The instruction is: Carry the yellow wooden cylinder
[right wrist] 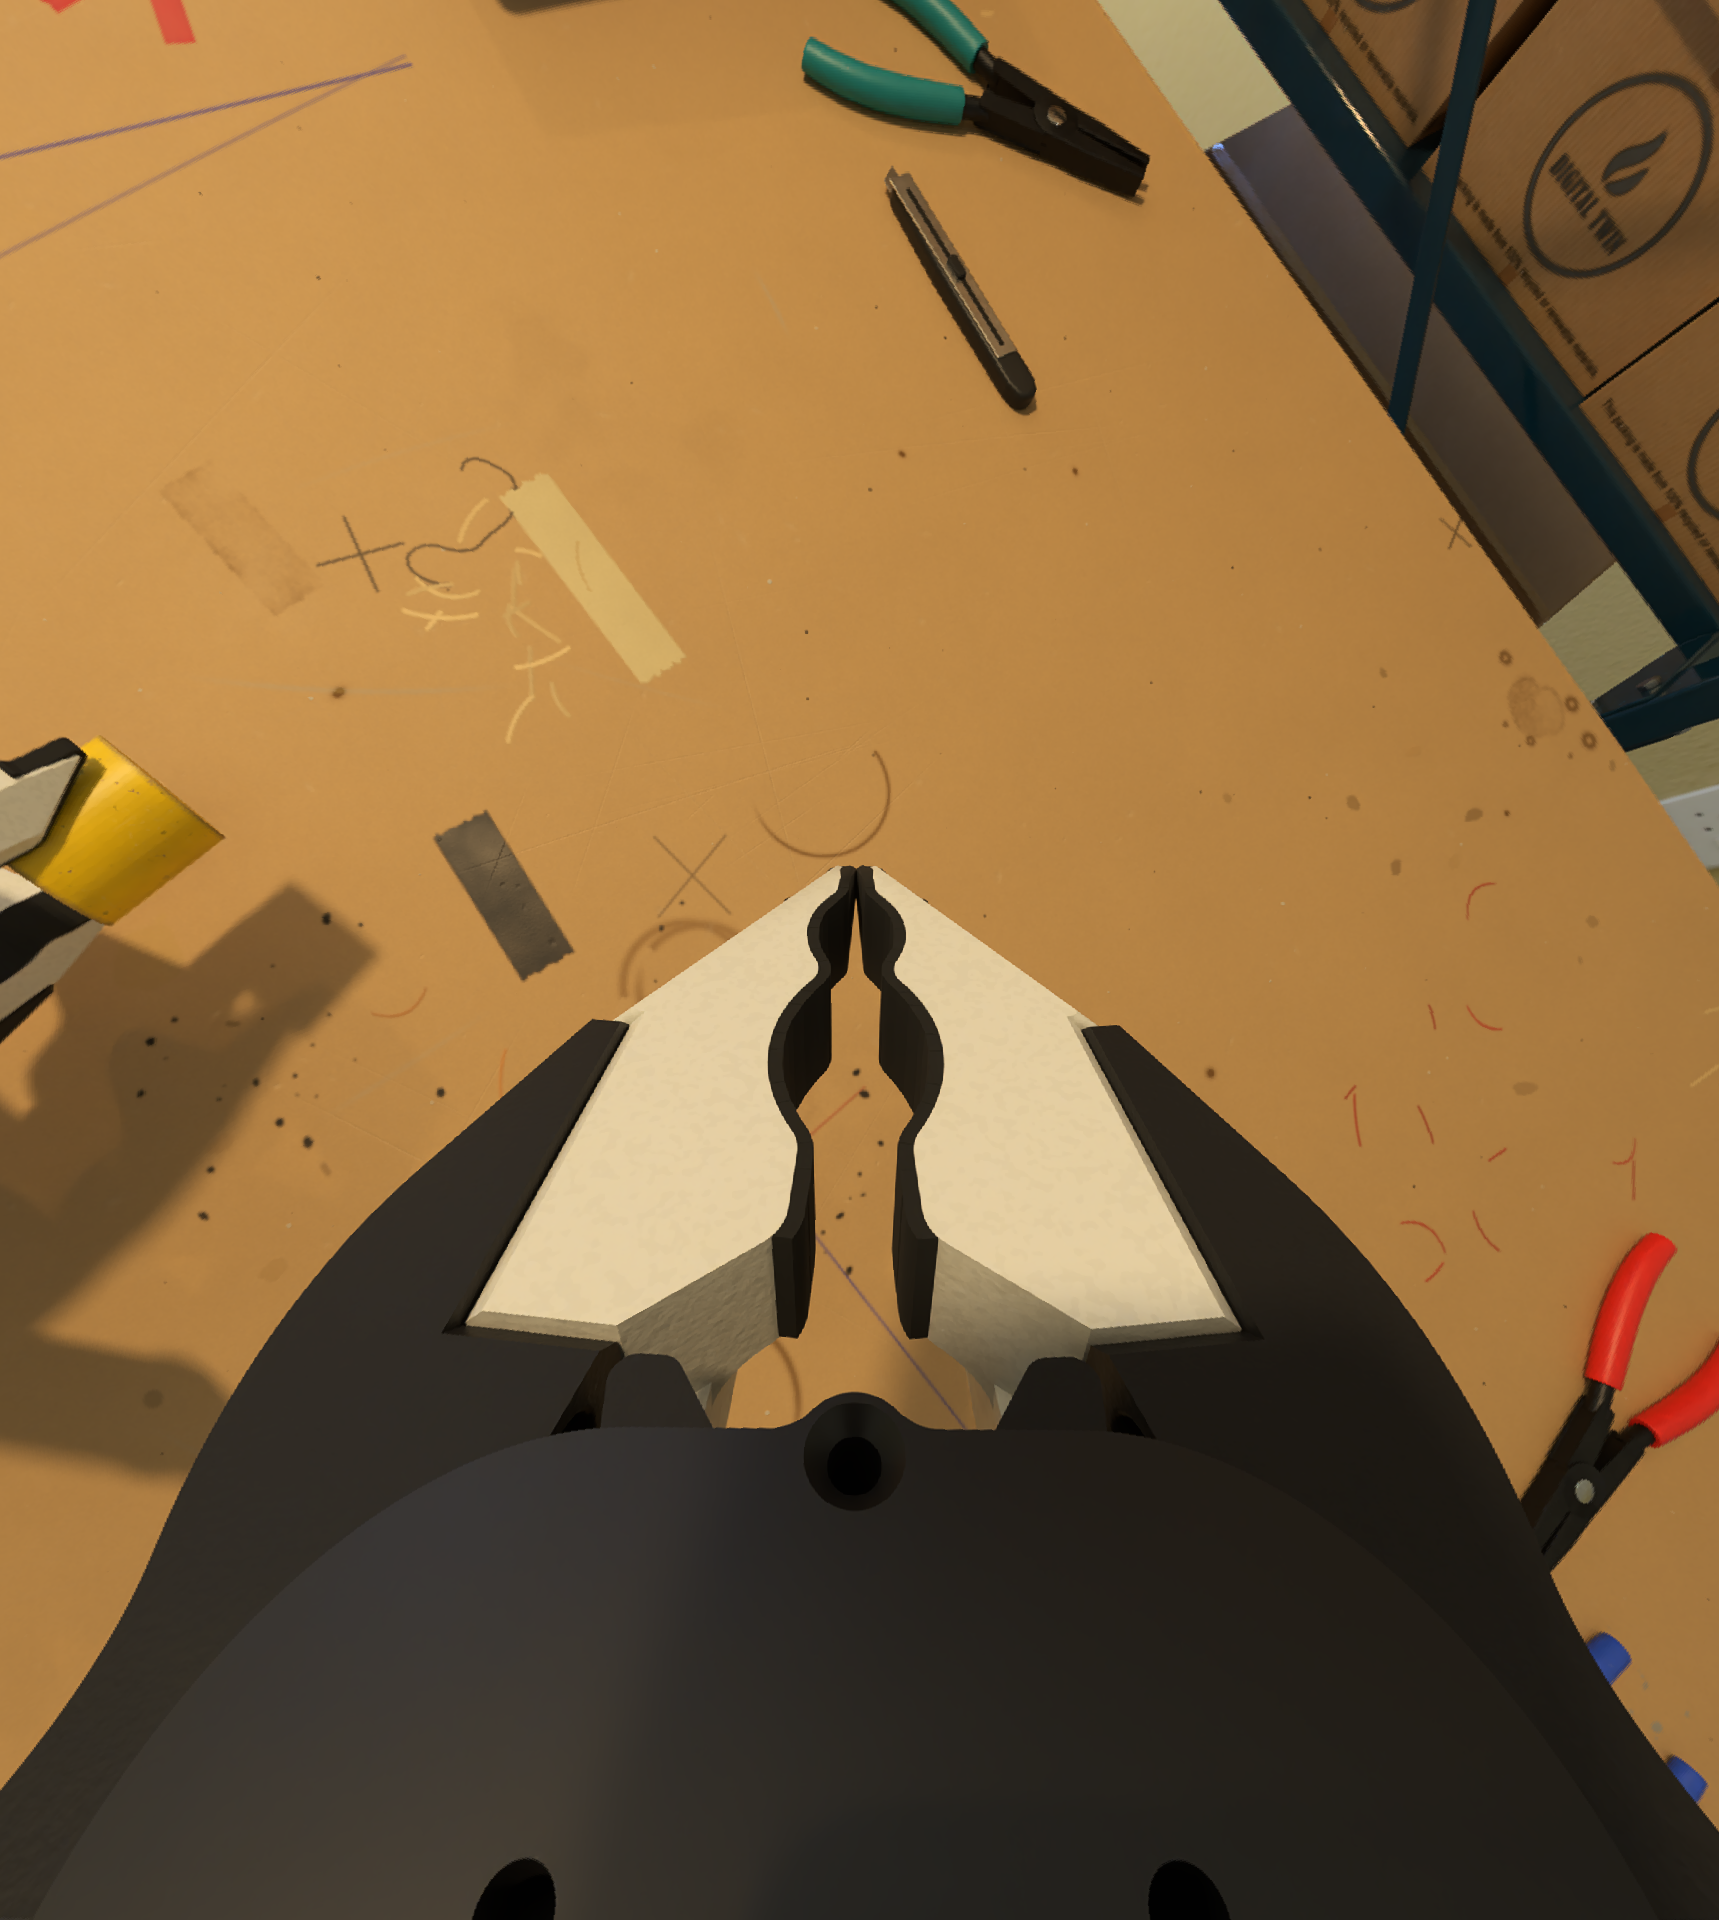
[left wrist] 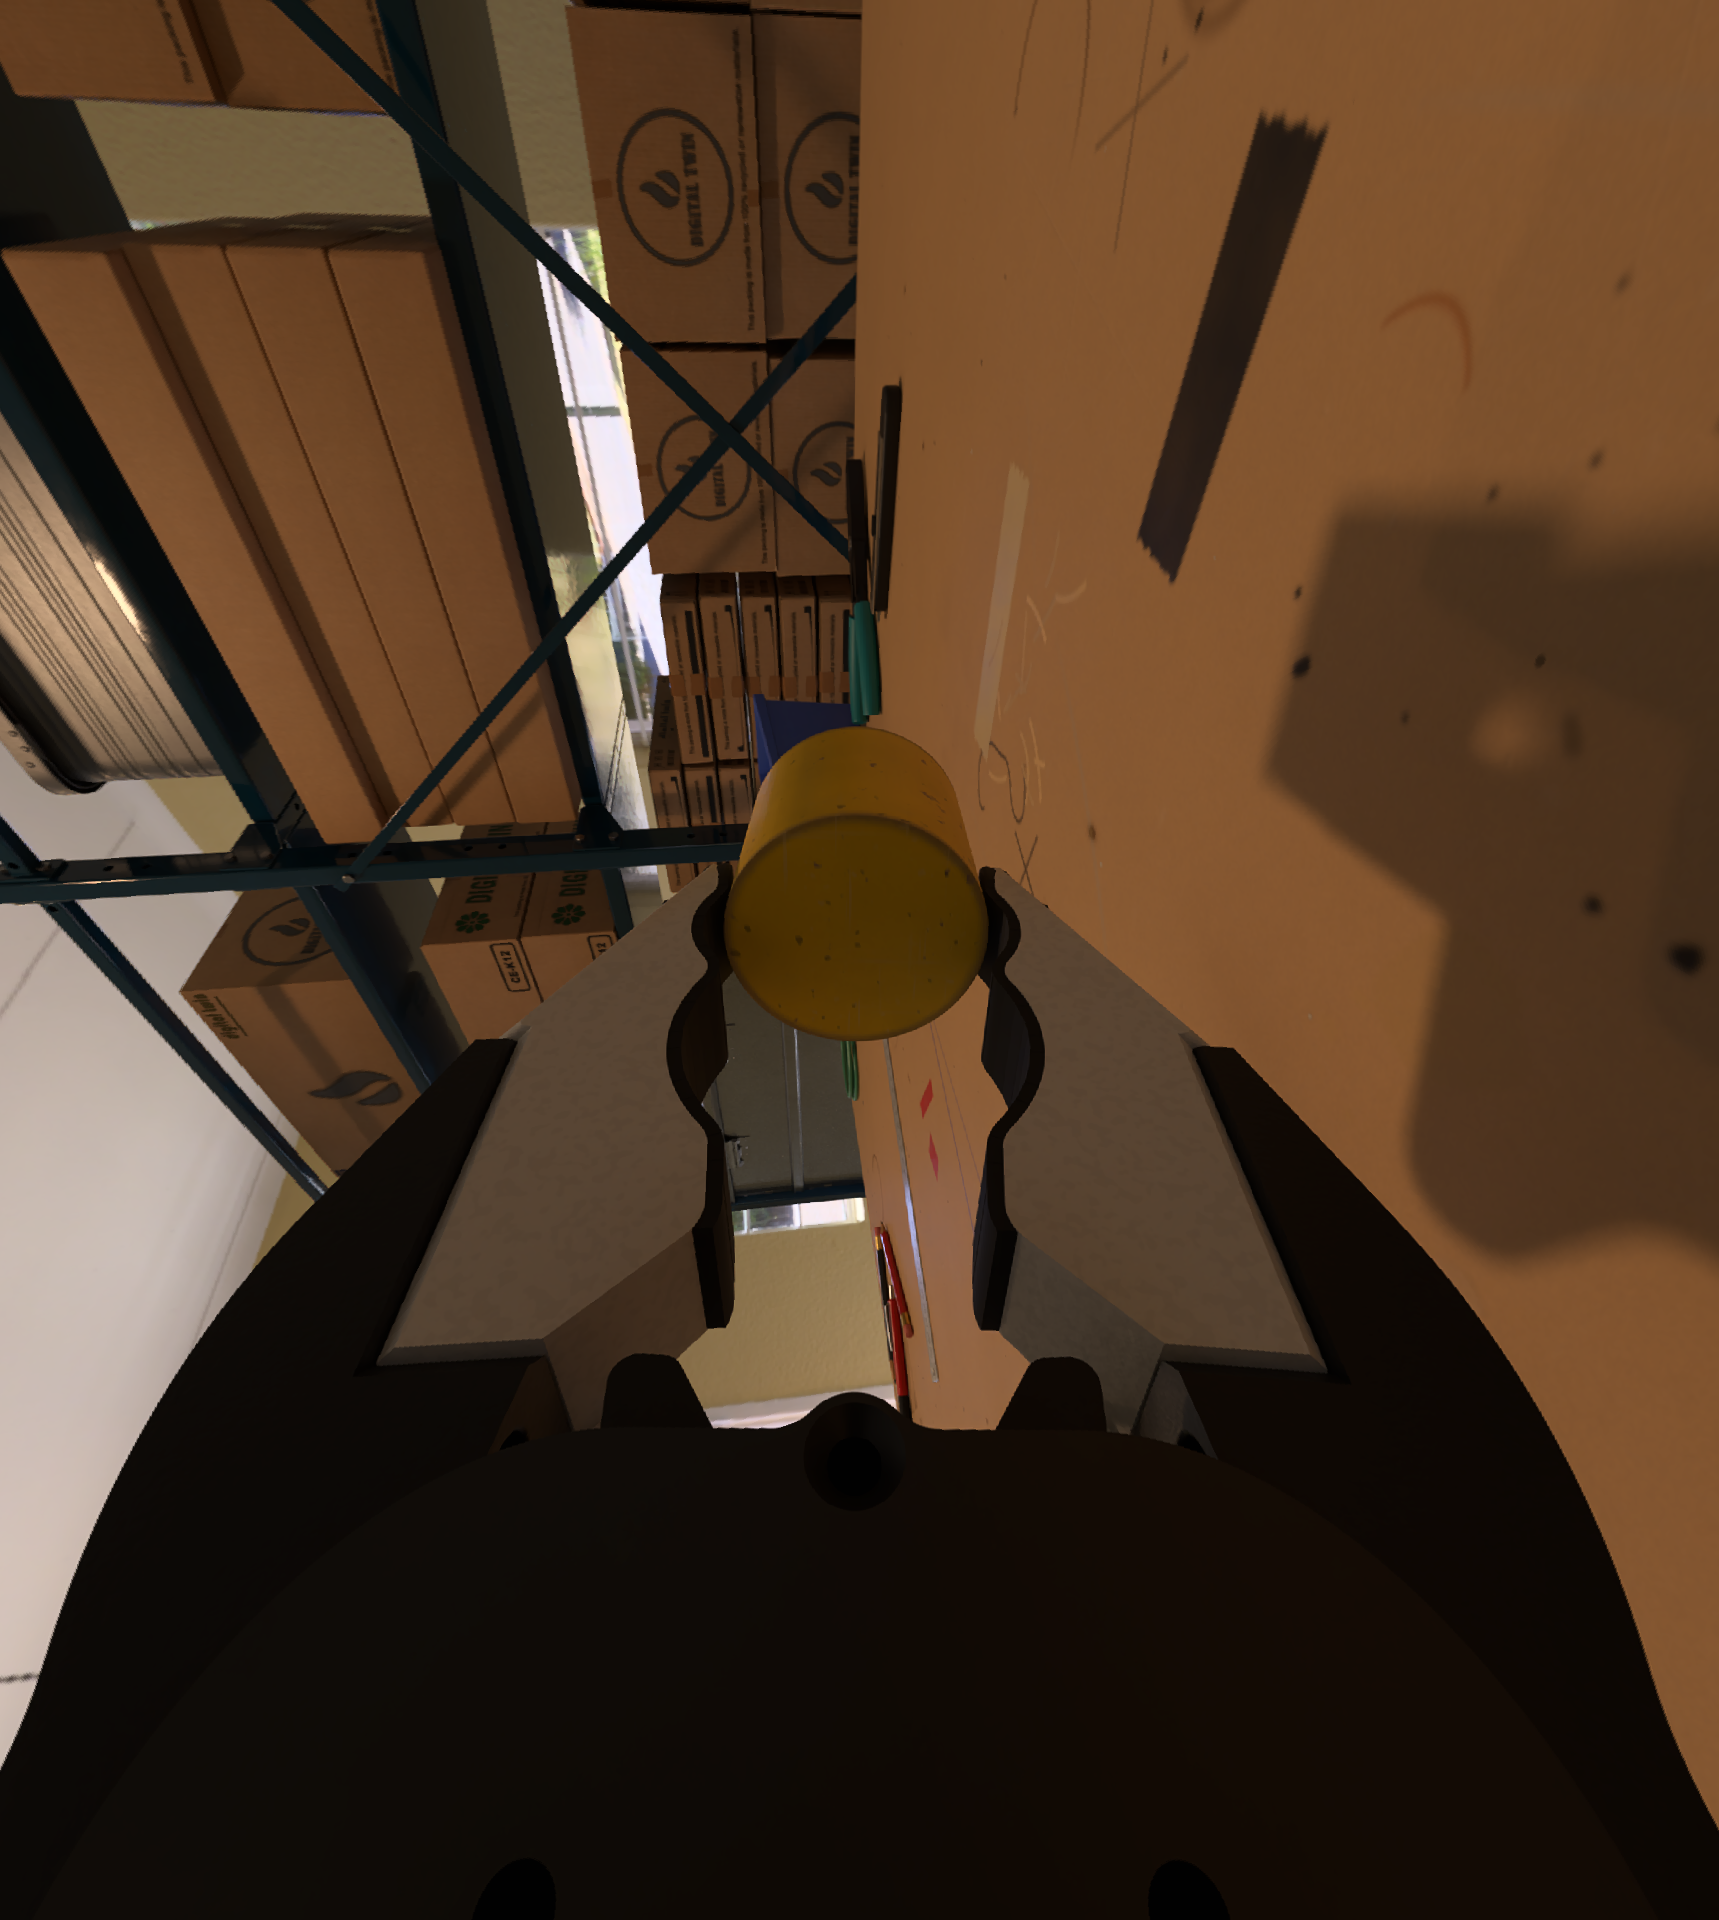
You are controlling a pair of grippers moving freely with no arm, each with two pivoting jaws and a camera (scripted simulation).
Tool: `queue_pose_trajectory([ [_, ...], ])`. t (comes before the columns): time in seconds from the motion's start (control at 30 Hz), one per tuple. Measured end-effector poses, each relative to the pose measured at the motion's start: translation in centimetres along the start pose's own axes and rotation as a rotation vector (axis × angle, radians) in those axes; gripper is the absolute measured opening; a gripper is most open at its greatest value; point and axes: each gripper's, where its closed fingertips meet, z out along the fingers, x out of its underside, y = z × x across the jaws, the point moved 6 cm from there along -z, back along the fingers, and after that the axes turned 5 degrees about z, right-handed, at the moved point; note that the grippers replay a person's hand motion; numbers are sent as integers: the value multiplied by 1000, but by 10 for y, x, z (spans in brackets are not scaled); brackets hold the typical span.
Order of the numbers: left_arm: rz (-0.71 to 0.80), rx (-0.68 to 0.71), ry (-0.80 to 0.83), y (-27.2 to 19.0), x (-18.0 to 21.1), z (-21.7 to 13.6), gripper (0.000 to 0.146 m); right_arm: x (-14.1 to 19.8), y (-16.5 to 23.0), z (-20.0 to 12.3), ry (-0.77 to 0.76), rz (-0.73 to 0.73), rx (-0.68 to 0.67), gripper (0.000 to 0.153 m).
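The yellow wooden cylinder (left wrist: 853, 904) is clamped between the fingertips of my left gripper (left wrist: 855, 925), its round end facing the camera, held in the air beside the brown tabletop (left wrist: 1354, 935). The left wrist view is rolled sideways. In the right wrist view the cylinder (right wrist: 122, 831) shows at the far left, held above the table by the left gripper (right wrist: 55, 821), with its shadow on the board below. My right gripper (right wrist: 856, 878) is shut and empty, fingertips touching, hovering over the middle of the table.
Green-handled pliers (right wrist: 969, 99) and a utility knife (right wrist: 959, 291) lie at the far side. Red-handled pliers (right wrist: 1634, 1382) lie at the right edge. Tape strips (right wrist: 502, 894) and pen marks cover the board. A blue rack with cardboard boxes (right wrist: 1613, 187) stands beyond the table edge.
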Motion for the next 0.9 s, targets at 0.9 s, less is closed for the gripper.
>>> queue_pose_trajectory([
  [0.9, 22, 0, 68, 10, -7, 15, 47, 2, 0, 0, -35, -55, 5, 0],
])
